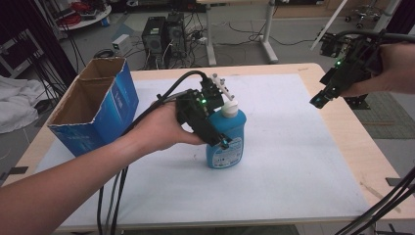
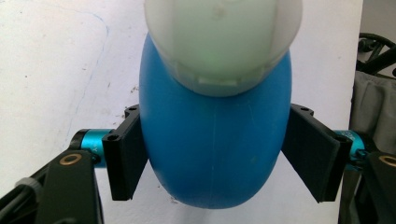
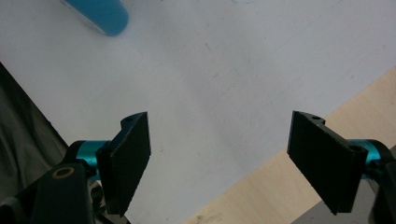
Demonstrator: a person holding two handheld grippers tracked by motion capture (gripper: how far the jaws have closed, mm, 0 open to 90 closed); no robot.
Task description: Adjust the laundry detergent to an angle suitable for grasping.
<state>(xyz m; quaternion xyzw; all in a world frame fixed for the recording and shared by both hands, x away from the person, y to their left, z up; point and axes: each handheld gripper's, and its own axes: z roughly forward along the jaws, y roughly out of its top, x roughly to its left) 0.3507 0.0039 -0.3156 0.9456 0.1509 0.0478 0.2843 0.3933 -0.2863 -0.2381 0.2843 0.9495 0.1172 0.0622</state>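
The upright blue bottle (image 1: pixel 226 139), standing mid-bench (image 1: pixel 293 161), is straddled from above and clasped at its sides by the left claw (image 2: pixel 215 154), while the right claw (image 3: pixel 219 158) is held released, well apart.

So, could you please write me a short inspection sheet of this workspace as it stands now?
Surface: white mat on a wooden table, lightly marked.
Job's things: blue bottle upright, white cap; open blue carton at the left edge.
Clutter: nothing seen.
Tongs: left tongs astride the bottle, both pads at its sides; right tongs open, empty, above the mat's edge.
Cables: black cable trails off the left tongs.
Surroundings: computer towers and wiring on the floor.
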